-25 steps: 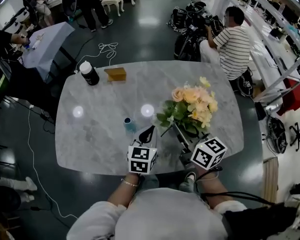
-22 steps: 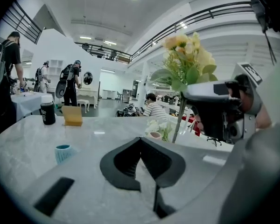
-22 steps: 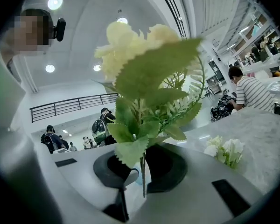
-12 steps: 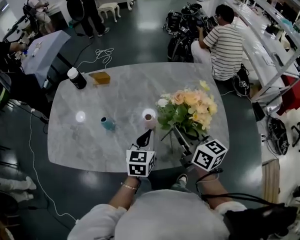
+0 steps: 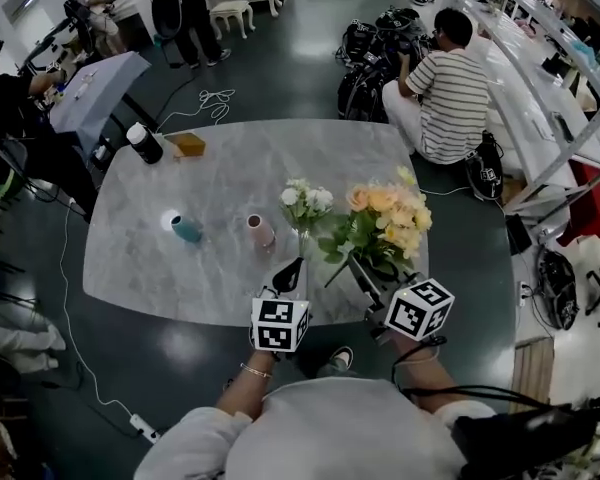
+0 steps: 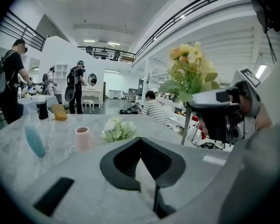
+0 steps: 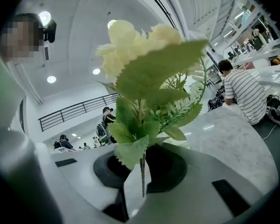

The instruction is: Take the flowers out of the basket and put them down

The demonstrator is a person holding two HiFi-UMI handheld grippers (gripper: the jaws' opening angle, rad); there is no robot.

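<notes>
A peach and yellow bouquet point(image 5: 385, 220) with green leaves stands upright above the table's near edge. My right gripper point(image 5: 366, 286) is shut on its stem point(image 7: 142, 174), and the leaves and blooms point(image 7: 147, 73) fill the right gripper view. A small bunch of white flowers point(image 5: 305, 203) rests on the marble table point(image 5: 230, 173) just left of the bouquet; the same white flowers point(image 6: 117, 129) show in the left gripper view. My left gripper point(image 5: 288, 274) is shut and holds nothing; it hovers near the front edge with its tips point(image 6: 141, 146) together. No basket is in view.
A pink cup point(image 5: 260, 230) and a teal object point(image 5: 186, 228) sit left of the white flowers. A black bottle point(image 5: 145, 143) and a wooden box point(image 5: 189, 144) stand at the far left corner. A person in a striped shirt point(image 5: 450, 93) sits beyond the table.
The head view has shifted over the table. The white flowers and pink cup have come into sight left of the held bouquet. Both grippers keep their grip states.
</notes>
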